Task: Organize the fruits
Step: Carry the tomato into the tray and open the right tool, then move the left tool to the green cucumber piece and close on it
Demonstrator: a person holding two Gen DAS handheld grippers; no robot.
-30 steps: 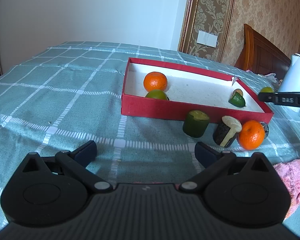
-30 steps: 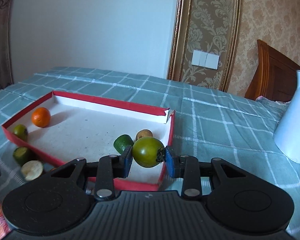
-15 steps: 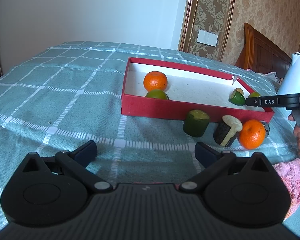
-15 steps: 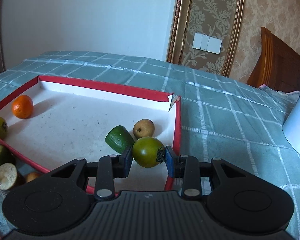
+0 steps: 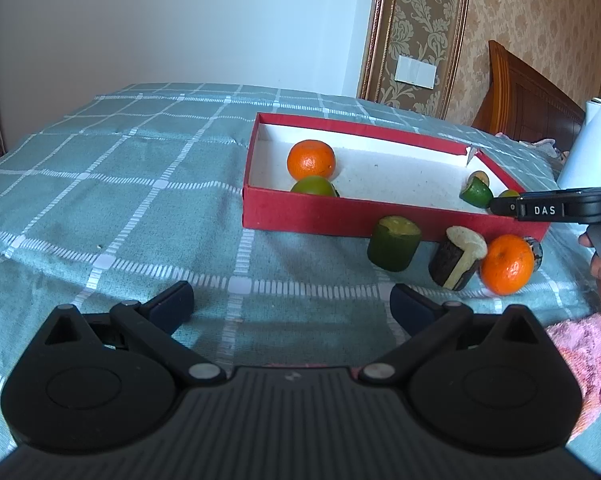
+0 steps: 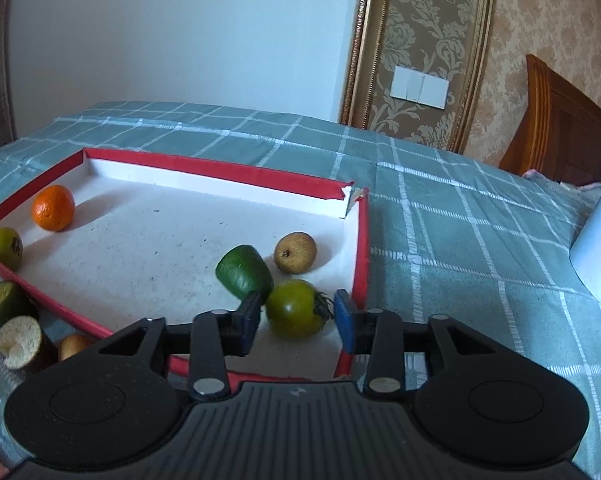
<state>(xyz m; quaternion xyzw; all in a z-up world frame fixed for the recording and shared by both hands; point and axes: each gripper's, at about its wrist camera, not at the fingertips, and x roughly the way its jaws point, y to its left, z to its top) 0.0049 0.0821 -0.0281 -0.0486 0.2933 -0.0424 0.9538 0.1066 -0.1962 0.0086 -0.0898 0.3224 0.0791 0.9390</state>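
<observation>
A red box (image 6: 220,170) with a white floor lies on the checked cloth. Over its near right corner my right gripper (image 6: 298,316) has its jaws opening. A green tomato (image 6: 294,310) rests on the box floor between the pads, with a gap on each side. A green cut piece (image 6: 244,272) and a brown fruit (image 6: 295,252) lie just beyond it. An orange (image 6: 53,208) and a green fruit (image 6: 5,246) sit at the far left end. My left gripper (image 5: 292,304) hangs open over bare cloth, nothing between its fingers.
Outside the box's front wall (image 5: 320,216) lie a green cut piece (image 5: 394,243), a dark cut piece (image 5: 458,258) and an orange (image 5: 506,264). A white jug (image 5: 588,148) stands at the right, a pink towel (image 5: 588,356) near it. A wooden headboard (image 5: 532,96) rises behind.
My right gripper sank toward the box corner and its jaws parted from the green tomato, which now lies on the box floor. The left gripper has not moved.
</observation>
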